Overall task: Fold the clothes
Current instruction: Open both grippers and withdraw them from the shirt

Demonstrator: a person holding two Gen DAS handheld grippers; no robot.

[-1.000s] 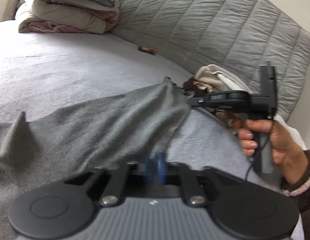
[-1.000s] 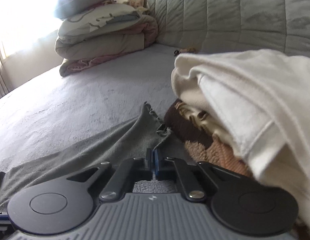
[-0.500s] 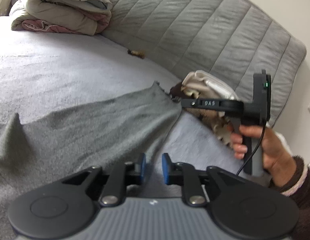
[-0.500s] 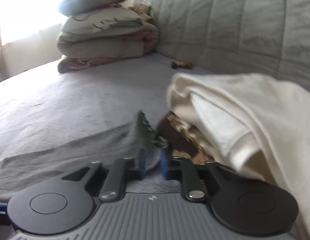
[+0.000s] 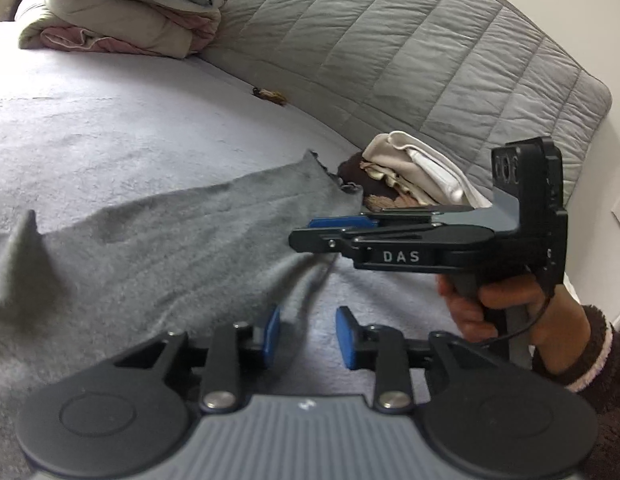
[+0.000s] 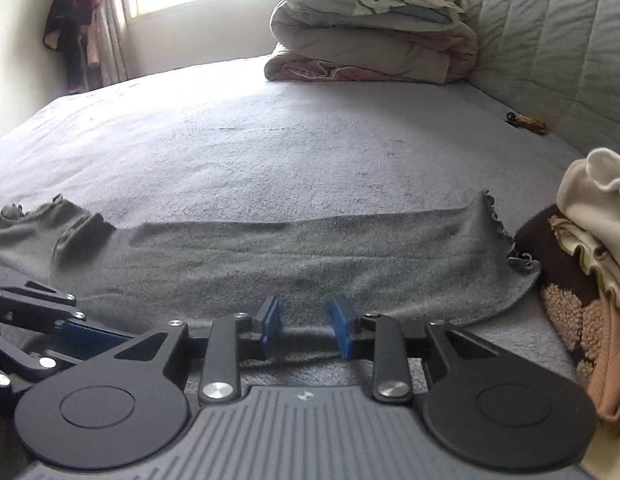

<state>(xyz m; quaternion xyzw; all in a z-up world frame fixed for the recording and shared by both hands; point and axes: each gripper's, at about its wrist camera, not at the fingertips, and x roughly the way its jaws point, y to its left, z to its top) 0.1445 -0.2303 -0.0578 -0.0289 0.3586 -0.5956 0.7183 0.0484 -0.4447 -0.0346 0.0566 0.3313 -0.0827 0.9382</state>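
Grey bed [image 6: 270, 152] – grey garment [image 6: 310, 252] flat – both grippers [image 5: 308, 338] [image 6: 304, 328] just opened, empty

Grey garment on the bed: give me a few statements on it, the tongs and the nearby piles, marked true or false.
1. The grey garment lies spread flat on the bed. True.
2. The right tongs are clamped on the garment. False: they stand open, nothing pinched, having just been opening.
3. The left tongs are open. True; they too have just been opening.
4. The folded pile lies on the garment's plain end. False: it lies beside the frilled hem.
5. Stacked bedding sits at the far end, by the headboard. True.
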